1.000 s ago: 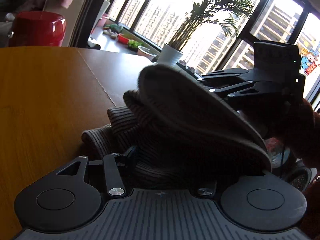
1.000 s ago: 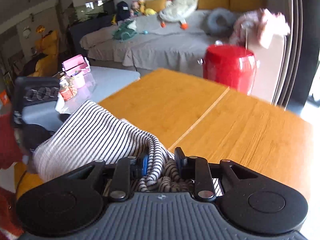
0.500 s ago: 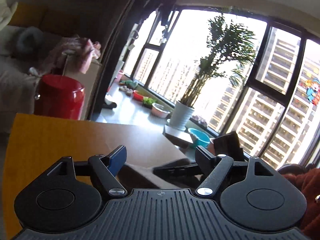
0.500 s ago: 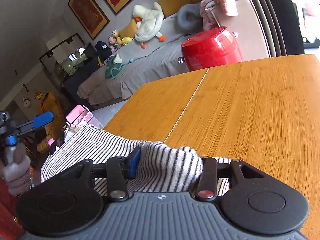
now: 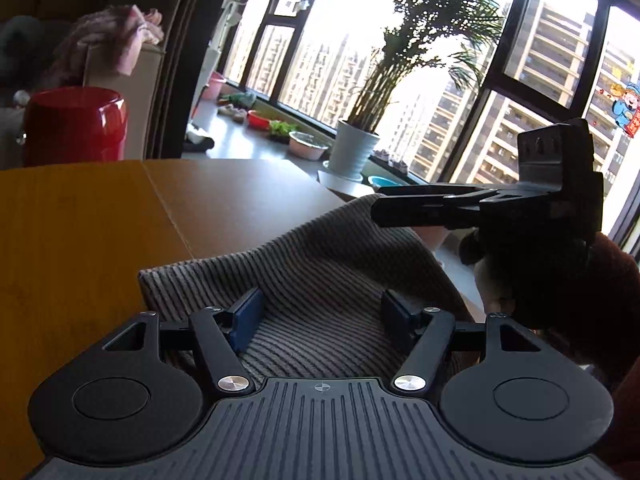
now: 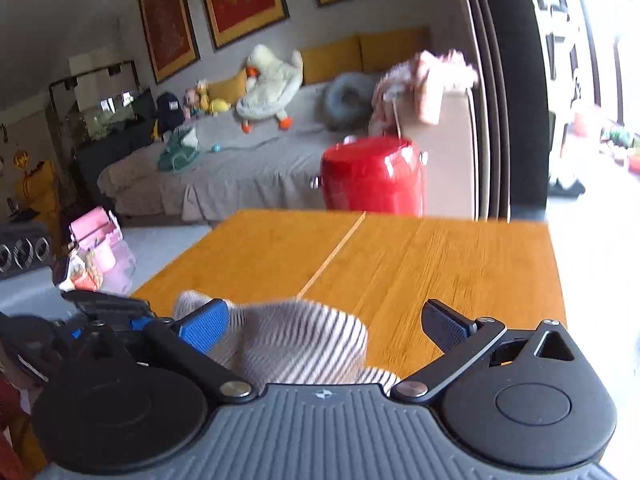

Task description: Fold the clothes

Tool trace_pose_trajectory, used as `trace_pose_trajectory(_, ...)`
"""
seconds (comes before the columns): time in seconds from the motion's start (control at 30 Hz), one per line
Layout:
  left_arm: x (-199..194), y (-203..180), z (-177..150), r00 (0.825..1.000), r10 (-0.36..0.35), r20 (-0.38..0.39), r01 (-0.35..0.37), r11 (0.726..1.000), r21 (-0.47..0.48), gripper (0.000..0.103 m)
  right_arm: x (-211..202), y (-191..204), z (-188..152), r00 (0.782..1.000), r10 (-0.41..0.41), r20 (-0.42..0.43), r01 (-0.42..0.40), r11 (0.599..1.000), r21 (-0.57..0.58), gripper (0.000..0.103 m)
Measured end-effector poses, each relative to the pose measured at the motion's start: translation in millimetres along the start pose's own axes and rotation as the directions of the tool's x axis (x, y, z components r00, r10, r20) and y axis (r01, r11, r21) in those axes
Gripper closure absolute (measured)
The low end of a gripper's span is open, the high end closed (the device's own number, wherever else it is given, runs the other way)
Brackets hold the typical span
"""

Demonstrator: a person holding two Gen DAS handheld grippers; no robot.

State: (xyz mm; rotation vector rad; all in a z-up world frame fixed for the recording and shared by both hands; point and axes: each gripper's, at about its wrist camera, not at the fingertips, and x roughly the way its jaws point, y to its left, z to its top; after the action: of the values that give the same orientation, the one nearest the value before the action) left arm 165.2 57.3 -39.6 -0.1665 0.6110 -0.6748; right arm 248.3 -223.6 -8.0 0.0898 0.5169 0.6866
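Red bin [image 6: 374, 178] beyond wooden table [image 6: 420, 252]

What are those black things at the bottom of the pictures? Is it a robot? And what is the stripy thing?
No robot here. A person holds a grabbing tool in each hand, and each tool carries a little camera looking out along its two fingers. One picture comes from the left tool, the other from the right tool. In the left picture you can also see the right tool from the side. The stripy thing is a striped piece of clothing lying on the wooden table, waiting to be folded. Both tools have their fingers spread open, with the cloth between them, so nothing is pinched right now.
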Motion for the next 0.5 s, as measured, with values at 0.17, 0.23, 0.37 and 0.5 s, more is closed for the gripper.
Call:
trace_pose_trajectory(0.17, -1, 0, 0, 1.000, -0.006, -0.002, 0.006, 1.000, -0.010, 0.030, -8, -2, 4, 0.985, 0.139, 0.105, -0.153, 0.978, 0.141, 0.000)
trace_pose_trajectory(0.23, -1, 1, 0, 1.000, -0.010, -0.001, 0.010, 1.000, -0.015, 0.030, 7, -4, -3, 0.983, 0.174, 0.055, -0.182, 0.963, 0.198, 0.000)
trace_pose_trajectory(0.37, -1, 2, 0, 1.000, -0.021, 0.002, 0.021, 0.999, -0.026, 0.029, 34, -4, -20, 0.988, 0.155, -0.022, -0.146, 0.963, 0.224, 0.000)
trace_pose_trajectory(0.5, 0, 1, 0, 1.000, -0.019, 0.007, 0.019, 1.000, -0.020, 0.027, 52, 4, -33, 0.995, 0.078, -0.068, -0.066, 0.984, 0.163, 0.000)
